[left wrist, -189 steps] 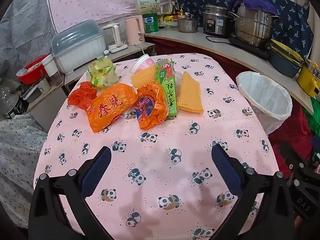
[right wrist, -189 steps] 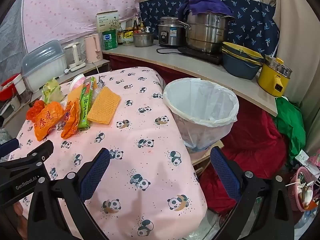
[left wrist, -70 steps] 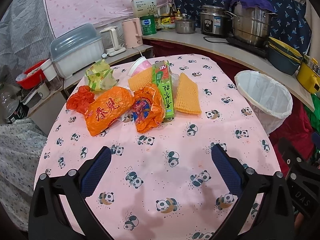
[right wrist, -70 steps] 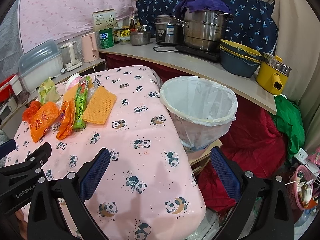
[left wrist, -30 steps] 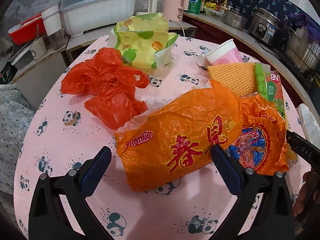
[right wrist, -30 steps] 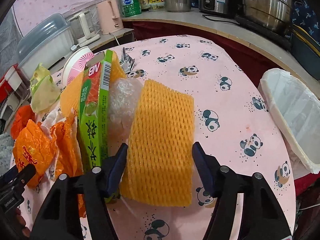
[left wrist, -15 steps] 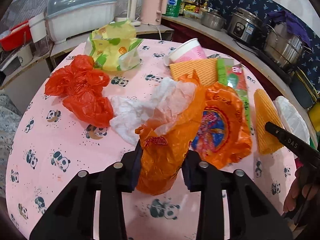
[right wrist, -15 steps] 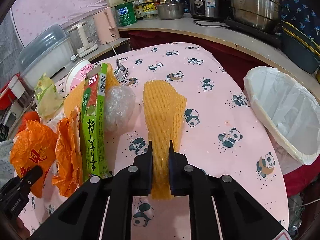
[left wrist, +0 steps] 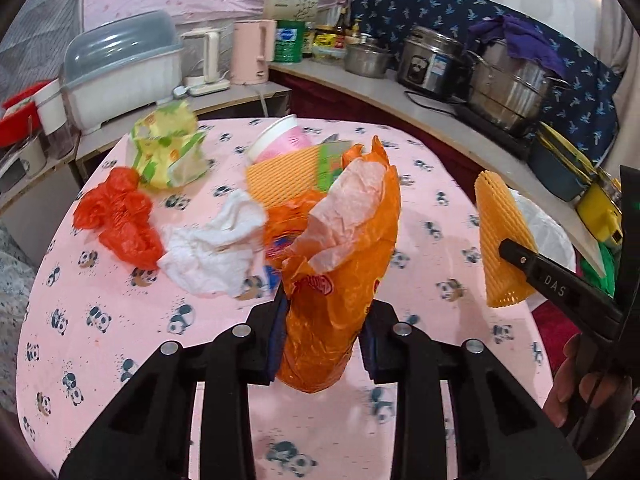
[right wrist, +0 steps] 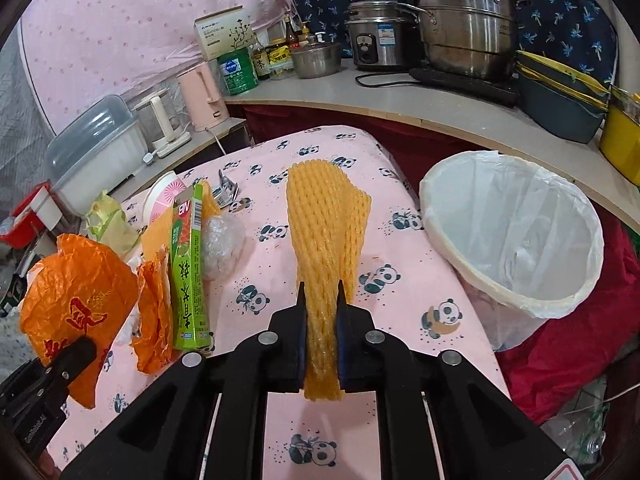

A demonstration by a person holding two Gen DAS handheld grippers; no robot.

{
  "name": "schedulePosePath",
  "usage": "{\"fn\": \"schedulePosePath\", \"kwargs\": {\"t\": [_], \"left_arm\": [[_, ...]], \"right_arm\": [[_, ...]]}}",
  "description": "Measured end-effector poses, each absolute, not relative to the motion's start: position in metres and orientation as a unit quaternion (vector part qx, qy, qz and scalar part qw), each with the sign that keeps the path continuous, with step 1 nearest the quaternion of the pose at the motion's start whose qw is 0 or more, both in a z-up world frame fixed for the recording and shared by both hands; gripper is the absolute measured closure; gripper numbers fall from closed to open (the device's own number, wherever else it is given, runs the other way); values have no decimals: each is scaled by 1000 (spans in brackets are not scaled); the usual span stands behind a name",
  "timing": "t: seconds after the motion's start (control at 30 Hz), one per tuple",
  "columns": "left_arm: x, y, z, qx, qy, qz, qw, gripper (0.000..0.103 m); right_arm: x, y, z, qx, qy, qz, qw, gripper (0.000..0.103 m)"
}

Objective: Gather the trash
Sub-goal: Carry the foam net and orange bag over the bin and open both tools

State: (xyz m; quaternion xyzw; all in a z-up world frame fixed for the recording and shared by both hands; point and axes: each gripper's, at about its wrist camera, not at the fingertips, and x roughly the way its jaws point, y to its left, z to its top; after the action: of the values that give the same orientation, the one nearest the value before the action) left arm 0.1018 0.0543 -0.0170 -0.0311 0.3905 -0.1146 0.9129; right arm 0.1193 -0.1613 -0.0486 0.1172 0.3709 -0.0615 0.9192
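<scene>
A home kitchen: steel pots [right wrist: 466,20], a rice cooker [right wrist: 374,34] and a kettle [right wrist: 202,94] line the counter [right wrist: 400,98].

L gripper [left wrist: 324,330] jaws clamped, R gripper [right wrist: 322,330] likewise

"DAS" is printed on the right tool [left wrist: 556,280], "NB" heads the green carton [right wrist: 188,264] (smaller print illegible), and the orange bag [left wrist: 344,280] bears red Chinese characters.

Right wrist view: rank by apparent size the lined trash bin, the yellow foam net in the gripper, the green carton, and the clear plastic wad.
1. lined trash bin
2. yellow foam net, though it sits nearest the camera
3. green carton
4. clear plastic wad
</scene>
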Motion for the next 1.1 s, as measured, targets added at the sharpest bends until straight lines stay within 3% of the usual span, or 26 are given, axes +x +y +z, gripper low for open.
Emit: {"fn": "schedulePosePath", "kwargs": {"t": [0.33, 0.77, 1.1], "left_arm": [[106, -40, 2, 6, 378, -196, 905, 74], [142, -182, -14, 46, 393, -305, 867, 74], [168, -230, -36, 69, 408, -321, 852, 69]], "right_arm": [[93, -231, -33, 148, 346, -114, 919, 93], [87, -333, -48, 190, 339, -197, 900, 93], [103, -365, -61, 209, 344, -209, 891, 89]]}}
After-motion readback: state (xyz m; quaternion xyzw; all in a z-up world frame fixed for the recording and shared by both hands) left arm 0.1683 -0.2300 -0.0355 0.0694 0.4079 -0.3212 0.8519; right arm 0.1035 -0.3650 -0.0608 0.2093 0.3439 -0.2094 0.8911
